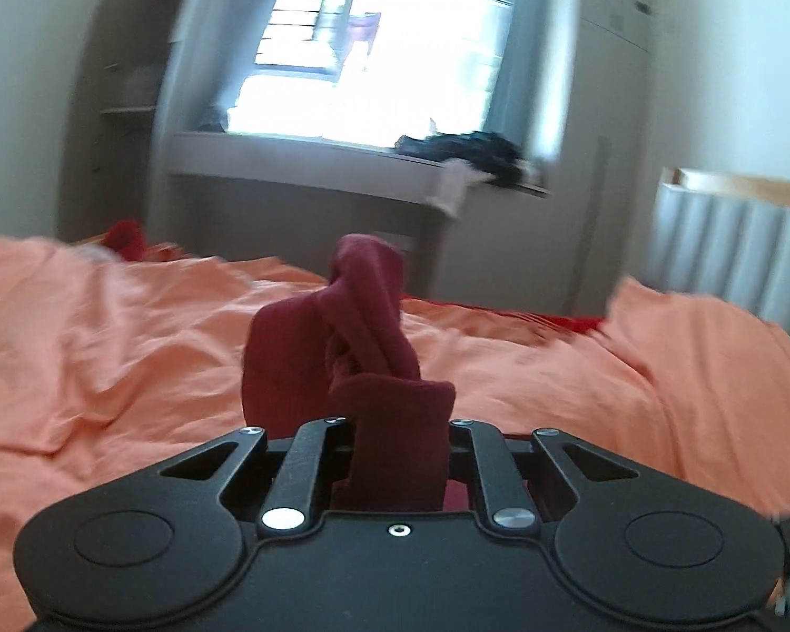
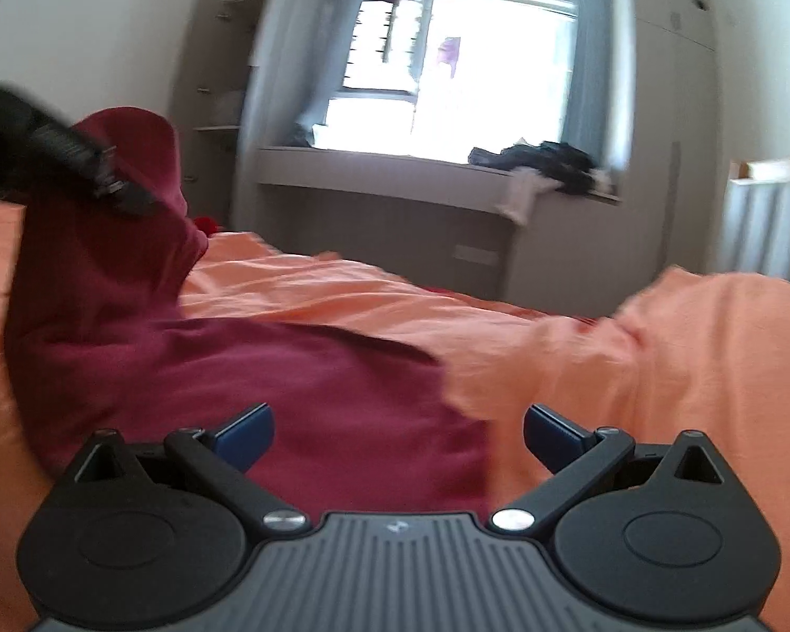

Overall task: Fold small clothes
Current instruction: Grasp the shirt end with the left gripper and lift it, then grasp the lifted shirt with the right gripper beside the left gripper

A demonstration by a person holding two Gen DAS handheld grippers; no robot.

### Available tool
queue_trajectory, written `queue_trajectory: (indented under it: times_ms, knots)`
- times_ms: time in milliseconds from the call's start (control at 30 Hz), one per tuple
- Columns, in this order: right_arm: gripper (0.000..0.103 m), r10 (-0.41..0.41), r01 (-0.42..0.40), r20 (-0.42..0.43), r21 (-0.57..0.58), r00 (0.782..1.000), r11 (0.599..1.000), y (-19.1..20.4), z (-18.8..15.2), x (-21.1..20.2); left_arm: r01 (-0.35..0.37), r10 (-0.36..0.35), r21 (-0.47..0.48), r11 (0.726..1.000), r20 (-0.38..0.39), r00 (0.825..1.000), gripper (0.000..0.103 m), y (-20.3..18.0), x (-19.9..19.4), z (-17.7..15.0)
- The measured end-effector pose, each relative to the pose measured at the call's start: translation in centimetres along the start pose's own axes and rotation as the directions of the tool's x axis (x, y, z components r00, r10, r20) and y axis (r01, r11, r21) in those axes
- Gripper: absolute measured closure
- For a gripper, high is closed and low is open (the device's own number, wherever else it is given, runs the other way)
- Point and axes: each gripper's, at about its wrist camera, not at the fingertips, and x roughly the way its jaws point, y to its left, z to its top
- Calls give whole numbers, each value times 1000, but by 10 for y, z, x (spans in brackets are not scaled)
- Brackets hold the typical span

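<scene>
now left claw (image 1: 395, 453) pinches maroon garment (image 2: 300, 400) corner lifted off bed (image 2: 658, 347); right claw (image 2: 397, 440) spread, empty; next fold it over.

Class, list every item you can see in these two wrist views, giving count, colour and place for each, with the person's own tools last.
garment: one, dark red, on the bed, one end lifted
bedsheet: one, orange, covering the bed
window: one, bright, far wall
clothes pile: one, dark, on the window ledge
shelf unit: one, grey-brown, left of the window
headboard: one, pale padded, far right
left gripper: one, black, shut on the garment
right gripper: one, black with blue pads, open above the garment
</scene>
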Motion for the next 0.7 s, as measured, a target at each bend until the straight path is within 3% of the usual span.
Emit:
queue_trajectory:
  times_ms: [200, 333, 500, 633, 700]
  knots:
    - [0, -75, 79, -44, 116, 996, 990, -57, 12, 6, 70, -55, 154, 986, -96, 994, 88, -65, 12, -30]
    - [0, -58, 74, -79, 209, 995, 975, -87, 12, 10, 80, -48, 250, 965, -133, 990, 88, -88, 18, -56]
    - [0, 63, -9, -132, 377, 989, 926, -111, 6, 21, 72, -29, 339, 938, -131, 991, 86, -99, 19, -76]
    - [0, 164, -61, -149, 530, 975, 846, -127, -2, 34, 82, -33, 356, 931, -141, 990, 83, -101, 21, -80]
    - [0, 209, -83, -148, 590, 967, 803, -134, -5, 42, 99, -48, 358, 928, -149, 988, 75, -99, 19, -81]
